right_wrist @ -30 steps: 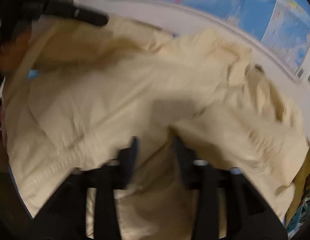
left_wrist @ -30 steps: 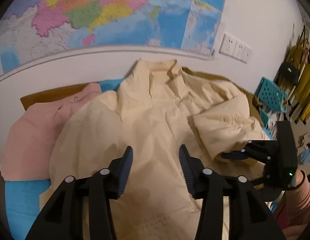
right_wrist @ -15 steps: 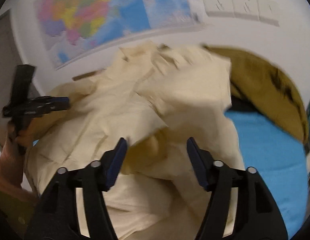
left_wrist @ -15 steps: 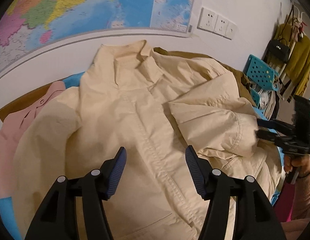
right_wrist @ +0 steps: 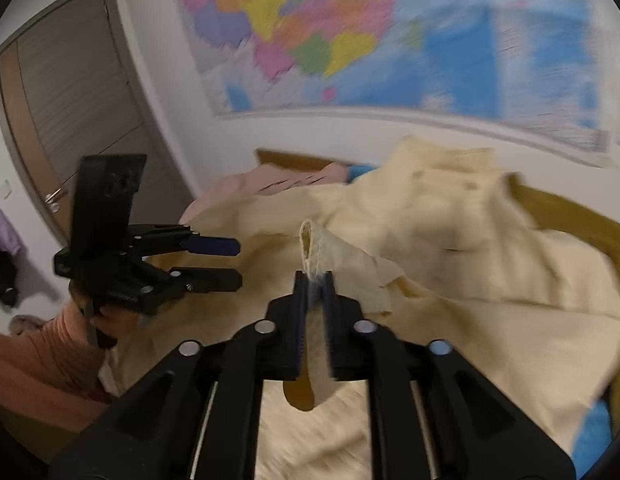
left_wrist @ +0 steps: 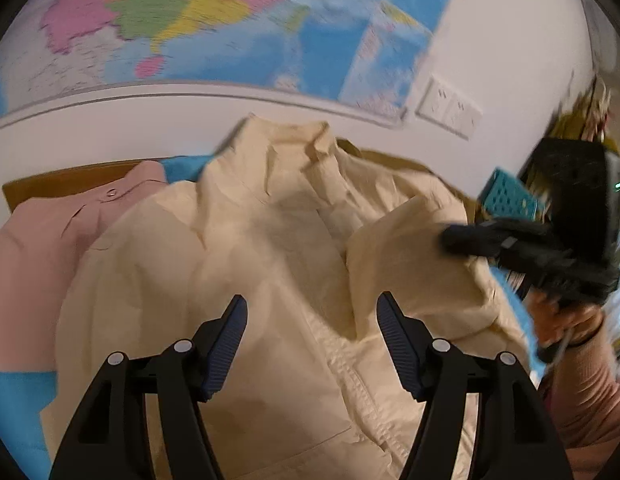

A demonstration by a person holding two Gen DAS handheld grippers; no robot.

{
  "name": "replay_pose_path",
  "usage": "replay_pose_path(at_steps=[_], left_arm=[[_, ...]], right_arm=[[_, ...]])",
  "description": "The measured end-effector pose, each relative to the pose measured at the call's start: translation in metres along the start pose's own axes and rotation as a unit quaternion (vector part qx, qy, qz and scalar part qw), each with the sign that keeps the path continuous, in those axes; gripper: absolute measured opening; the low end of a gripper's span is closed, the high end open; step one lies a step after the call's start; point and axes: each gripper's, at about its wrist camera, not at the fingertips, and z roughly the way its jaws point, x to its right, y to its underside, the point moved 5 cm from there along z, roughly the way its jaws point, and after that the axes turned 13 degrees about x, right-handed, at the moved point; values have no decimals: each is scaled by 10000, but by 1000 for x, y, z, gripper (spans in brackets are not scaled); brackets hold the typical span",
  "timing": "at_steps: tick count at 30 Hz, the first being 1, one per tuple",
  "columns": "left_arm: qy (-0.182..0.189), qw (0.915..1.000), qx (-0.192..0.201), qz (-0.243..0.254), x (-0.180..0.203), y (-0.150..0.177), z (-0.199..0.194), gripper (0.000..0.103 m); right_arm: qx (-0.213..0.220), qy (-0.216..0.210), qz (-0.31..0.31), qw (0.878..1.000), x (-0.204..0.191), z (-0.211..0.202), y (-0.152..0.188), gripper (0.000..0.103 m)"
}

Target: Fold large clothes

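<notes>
My right tool (right_wrist: 314, 280) is closing on a fold of the cream jacket (right_wrist: 450, 248) — its sleeve cuff (right_wrist: 310, 240) stands up between the pads, pinched and lifted clear of the rest of the cloth. The picture is blurred, but the pads plainly press the fabric from both sides.

My left tool (left_wrist: 310, 312) hovers over the jacket's front, its jaws opening wide with nothing gripped; the zipper placket (left_wrist: 350, 372) runs beneath and between the two fingers, not touched as far as I can tell.

The jacket lies spread with its collar (left_wrist: 285, 140) toward the wall, under the wall map (left_wrist: 229, 20). A pink garment (left_wrist: 41, 256) lies just beside it on the left, partly under its shoulder, and blue bedding (left_wrist: 13, 408) shows at the lower left edge. In the left view, my right tool shows dark and smeared over the folded sleeve at the right — hand (left_wrist: 558, 320) below it.
</notes>
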Motion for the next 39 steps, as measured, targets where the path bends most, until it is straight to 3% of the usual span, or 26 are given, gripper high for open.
replay_pose_path(at_steps=[1,2,5,8,11,13,15,17,19,20,23,24,28,30,32,34,35,39], left_arm=[[-25,10000,29,-43,-3,-1,-2,66],[-54,9999,48,-94,-7,-1,-4,67],[-132,9997,-67,-178,-16,2,-2,72],[-327,9990,-316,-43,-23,10,10,77],[-672,9952,-691,194,-31,23,29,78],[-637,9927,-990,263,-30,33,44,78],[-673,9886,-1280,410,-28,44,59,77],[-670,9860,-1459,462,-27,49,69,70],[-783,9837,-1537,515,-29,52,80,63],[-792,9834,-1546,534,-29,51,83,60],[-826,9829,-1539,578,-28,48,89,45],[-843,9830,-1507,616,-28,46,90,38],[-736,9877,-1180,715,-16,26,92,33],[-830,9859,-1159,875,-13,24,100,34],[-998,9805,-1348,1028,-13,29,114,38],[-1228,9734,-1529,1183,-17,38,126,50],[-1264,9721,-1559,1211,-18,39,126,50],[-953,9826,-1262,974,-16,24,95,63]], right_arm=[[14,4,57,10000,-1,2,0,48],[67,6,95,9999,-1,2,-2,53],[419,65,176,9989,14,-21,-4,51],[627,722,437,9945,53,-57,7,53],[712,1920,946,9742,126,-104,37,56],[684,2368,1405,9589,165,-124,59,67],[538,2731,1684,9456,194,-136,84,69],[375,2745,1883,9422,210,-136,102,69],[339,2393,2275,9433,223,-131,117,68],[373,2130,2382,9468,223,-127,118,65],[463,1834,2245,9559,219,-120,111,19],[544,1922,2151,9559,219,-125,105,11],[1085,2285,1919,9483,219,-154,80,6],[942,2516,1905,9442,228,-150,81,6],[647,2736,1909,9405,237,-138,92,9],[570,2918,1914,9354,238,-137,96,22],[581,3002,1897,9330,237,-140,98,25],[945,3393,1354,9261,200,-165,80,56]])
